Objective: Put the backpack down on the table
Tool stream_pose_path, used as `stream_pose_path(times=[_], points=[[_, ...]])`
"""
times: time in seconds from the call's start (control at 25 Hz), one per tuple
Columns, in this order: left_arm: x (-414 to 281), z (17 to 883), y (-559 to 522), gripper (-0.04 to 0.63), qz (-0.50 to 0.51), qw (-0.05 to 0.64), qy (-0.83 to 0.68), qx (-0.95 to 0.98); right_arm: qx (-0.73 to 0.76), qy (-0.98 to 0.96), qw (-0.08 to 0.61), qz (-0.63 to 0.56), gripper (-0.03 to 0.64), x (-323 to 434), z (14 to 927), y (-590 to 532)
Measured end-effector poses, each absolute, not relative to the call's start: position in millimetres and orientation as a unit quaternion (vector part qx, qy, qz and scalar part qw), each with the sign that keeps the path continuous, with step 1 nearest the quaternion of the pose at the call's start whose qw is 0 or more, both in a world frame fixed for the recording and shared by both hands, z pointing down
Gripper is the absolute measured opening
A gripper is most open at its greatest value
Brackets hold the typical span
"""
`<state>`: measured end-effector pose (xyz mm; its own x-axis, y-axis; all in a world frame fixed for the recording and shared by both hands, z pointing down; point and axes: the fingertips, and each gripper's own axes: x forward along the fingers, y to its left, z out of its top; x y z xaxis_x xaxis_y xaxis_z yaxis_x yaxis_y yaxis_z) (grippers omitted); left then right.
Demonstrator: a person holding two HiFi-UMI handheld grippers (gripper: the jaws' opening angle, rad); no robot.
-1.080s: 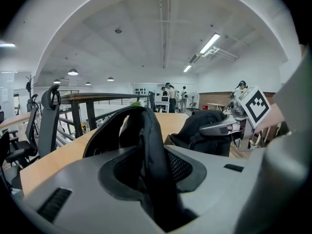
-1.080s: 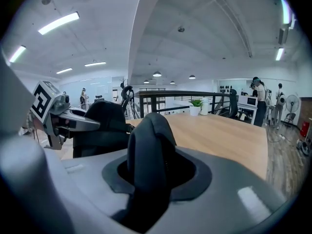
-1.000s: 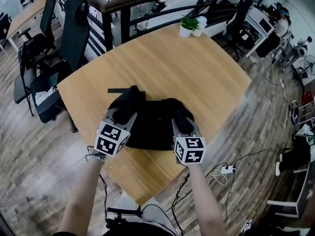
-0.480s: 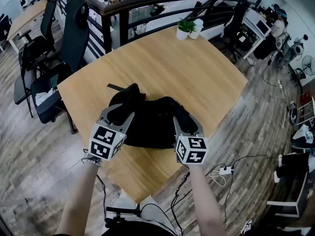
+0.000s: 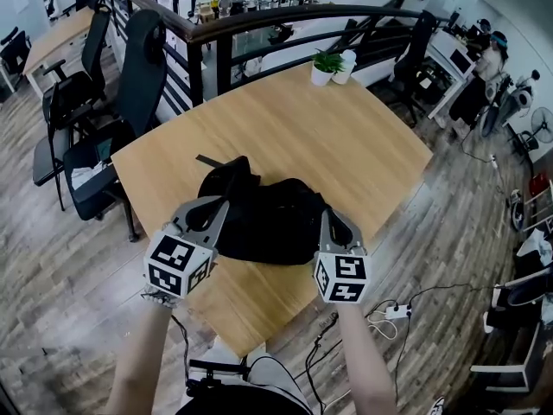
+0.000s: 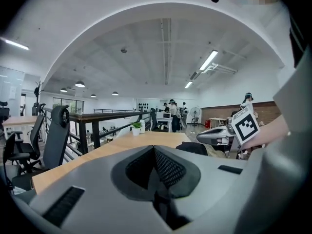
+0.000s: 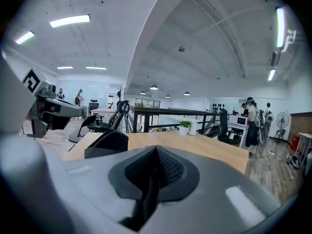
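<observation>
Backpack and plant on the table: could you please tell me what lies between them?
Nothing does. The head view shows only bare tabletop running from the backpack to the plant.

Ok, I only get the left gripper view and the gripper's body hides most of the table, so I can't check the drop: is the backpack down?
Observer: Yes. In the head view the backpack lies wholly on the table, toward its near edge.
Operator: Does the right gripper hold any of it?
Observer: No. The right gripper is empty: its jaws have just closed, with nothing between them.
</observation>
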<state>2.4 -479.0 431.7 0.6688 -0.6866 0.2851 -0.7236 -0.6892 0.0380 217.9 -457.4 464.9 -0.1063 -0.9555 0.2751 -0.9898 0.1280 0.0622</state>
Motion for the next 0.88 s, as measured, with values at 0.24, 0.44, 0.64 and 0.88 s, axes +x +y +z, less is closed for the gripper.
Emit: stream_pose_path(times=[0.24, 0.44, 0.64, 0.88], points=[[-2, 403, -442, 0.006, 0.107, 0.074, -0.391, 0.911, 0.640, -0.757, 0.110, 0.063, 0.009, 207, 440, -430], [-7, 383, -410, 0.006, 0.115, 0.033, -0.393, 0.912, 0.625, -0.772, 0.108, 0.023, 0.009, 196, 414, -398], [-8, 378, -380, 0.006, 0.130, 0.007, -0.397, 0.909, 0.613, -0.784, 0.100, 0.007, 0.009, 185, 399, -365], [-9, 373, -354, 0.006, 0.128, 0.021, -0.383, 0.915, 0.608, -0.789, 0.083, 0.002, 0.009, 182, 379, -339]])
